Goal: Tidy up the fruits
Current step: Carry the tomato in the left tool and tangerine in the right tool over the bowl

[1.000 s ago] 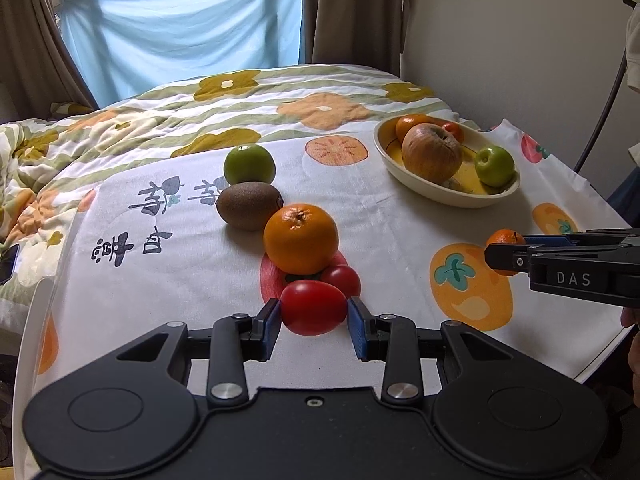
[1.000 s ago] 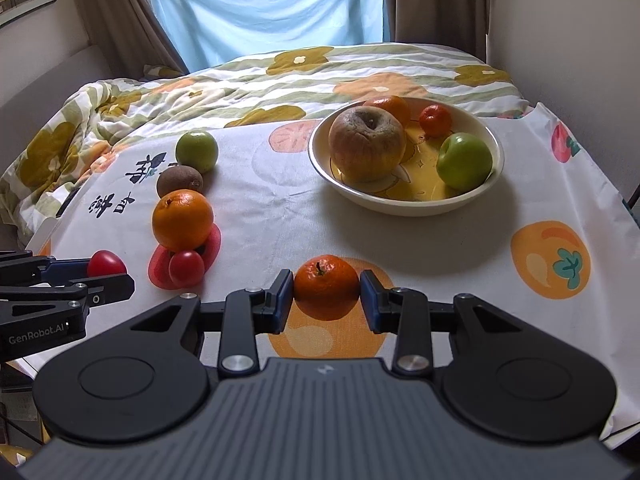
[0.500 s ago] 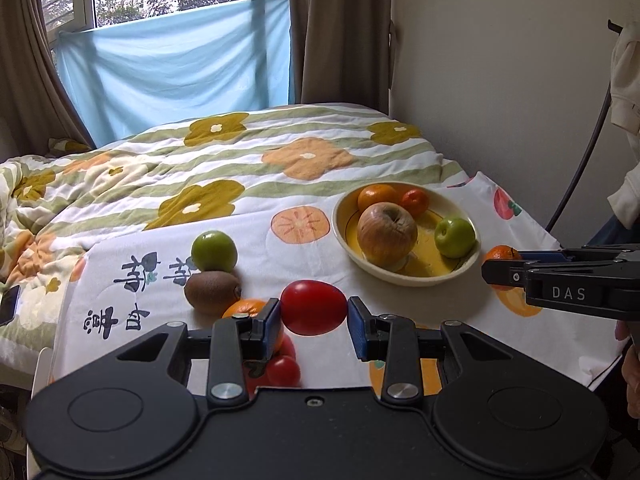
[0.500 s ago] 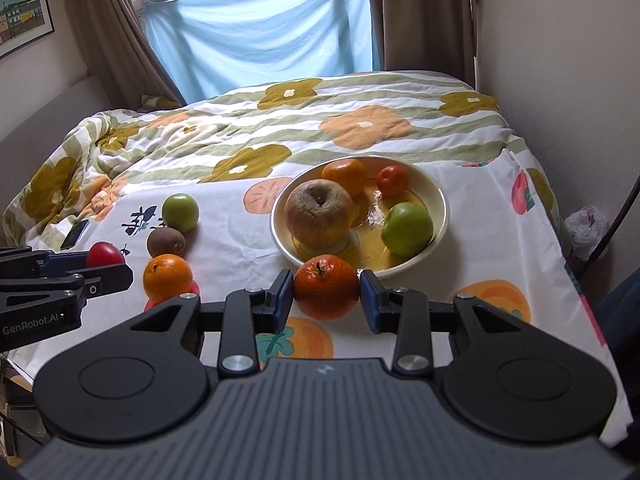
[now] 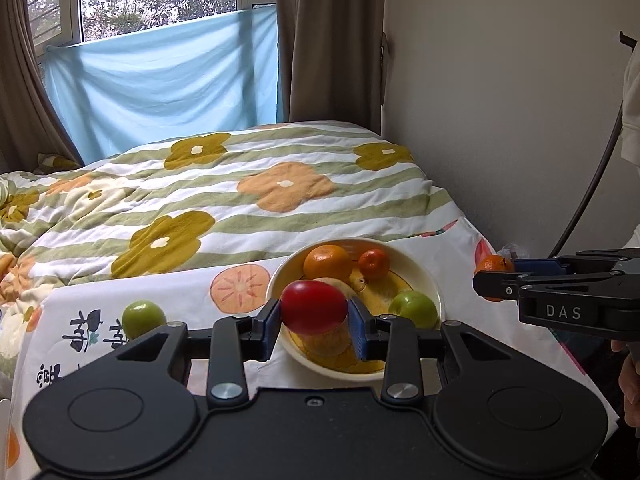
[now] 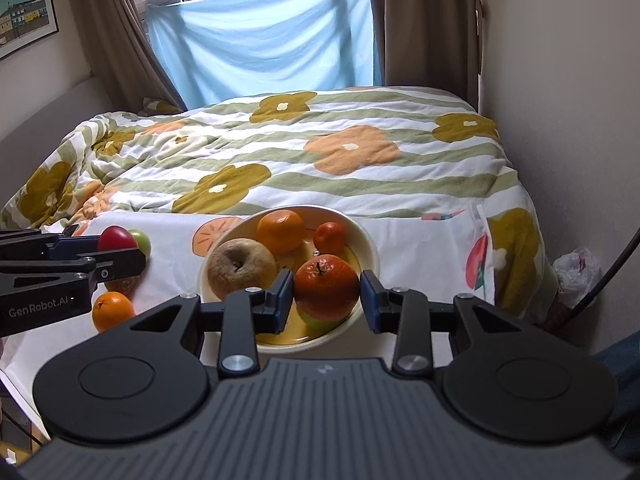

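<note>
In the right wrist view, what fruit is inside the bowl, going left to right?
Brown apple → orange → small tangerine.

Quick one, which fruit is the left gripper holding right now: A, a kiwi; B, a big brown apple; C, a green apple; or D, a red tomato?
D: in the left wrist view the left gripper has its blue pads pressed on either side of a red tomato, held up in front of the bowl.
</note>
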